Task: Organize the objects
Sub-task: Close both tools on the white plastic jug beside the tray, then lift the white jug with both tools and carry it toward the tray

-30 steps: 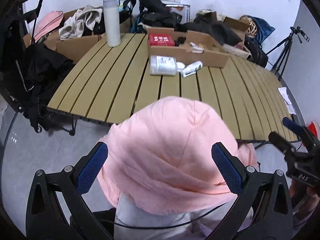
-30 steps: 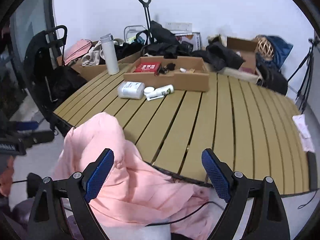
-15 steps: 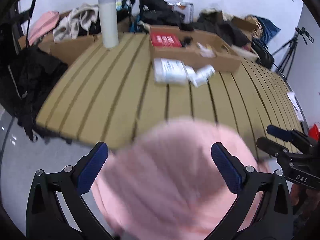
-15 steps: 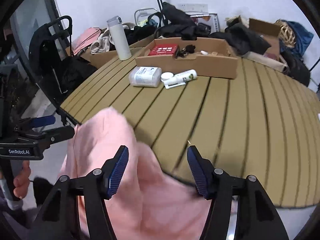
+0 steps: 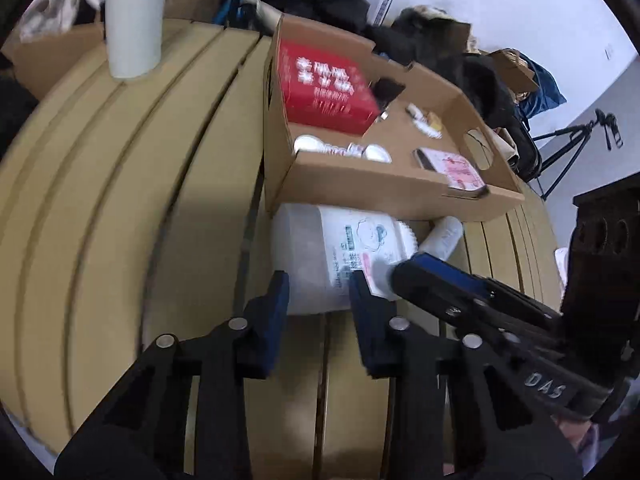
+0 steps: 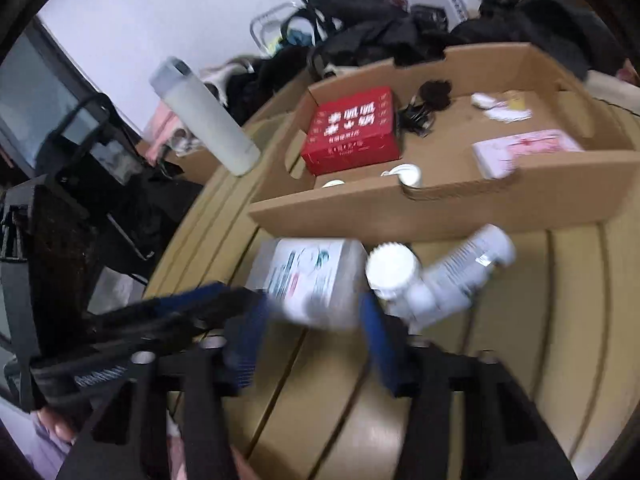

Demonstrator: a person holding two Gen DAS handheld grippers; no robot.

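Mostly bare slats [image 5: 120, 200], box wall [image 5: 380, 196] ahead

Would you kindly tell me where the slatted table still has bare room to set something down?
Bare slats run between the white bottle and the cardboard box, and right of the tube. It is crowded before the box, around the wipes pack and jar.

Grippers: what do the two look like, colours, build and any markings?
Both are black linkage frames with silver pivot pins and blue ribbed pads. The left gripper and right gripper look alike; the right's side reads "DAS". Lettering on the left's side is blurred.
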